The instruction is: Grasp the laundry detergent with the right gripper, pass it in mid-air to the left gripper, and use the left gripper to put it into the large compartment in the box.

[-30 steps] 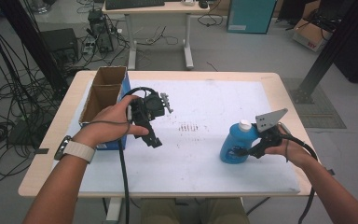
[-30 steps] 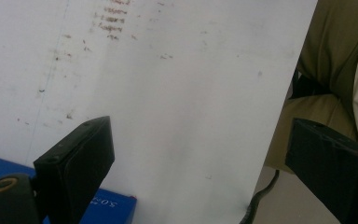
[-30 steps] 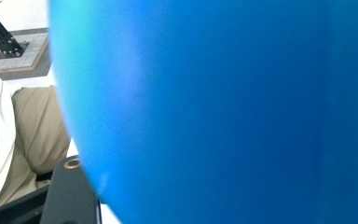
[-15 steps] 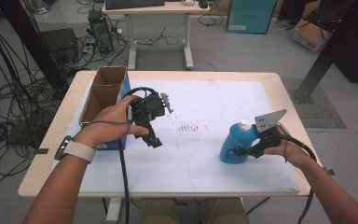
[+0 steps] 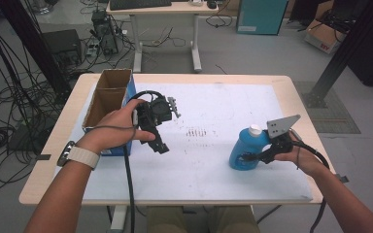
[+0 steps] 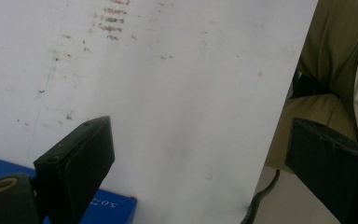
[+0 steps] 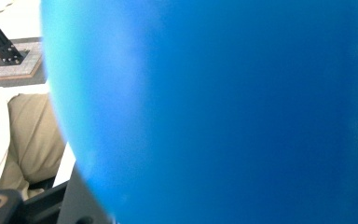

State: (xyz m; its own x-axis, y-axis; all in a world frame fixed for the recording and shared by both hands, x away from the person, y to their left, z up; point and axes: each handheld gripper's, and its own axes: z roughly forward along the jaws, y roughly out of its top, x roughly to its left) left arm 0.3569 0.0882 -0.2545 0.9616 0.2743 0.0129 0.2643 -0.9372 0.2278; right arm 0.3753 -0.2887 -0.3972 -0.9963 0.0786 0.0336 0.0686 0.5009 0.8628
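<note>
Your desk (image 5: 291, 87) is a pale wood top covered by a white sheet (image 5: 223, 107), marked with faint reddish scribbles near its middle. An open cardboard box (image 5: 108, 94) with blue sides stands at the sheet's left edge. On the right, the blue bottle (image 5: 244, 148) with its white cap stands upright, and your right tongs (image 5: 248, 158) have just closed on its lower body. Your left tongs (image 5: 158, 141) hang wide open above the sheet beside the box, holding nothing. Beyond the desk lies grey floor with tangled cables (image 5: 9, 111), a second table (image 5: 165, 9) and a teal cabinet (image 5: 261, 14).
</note>
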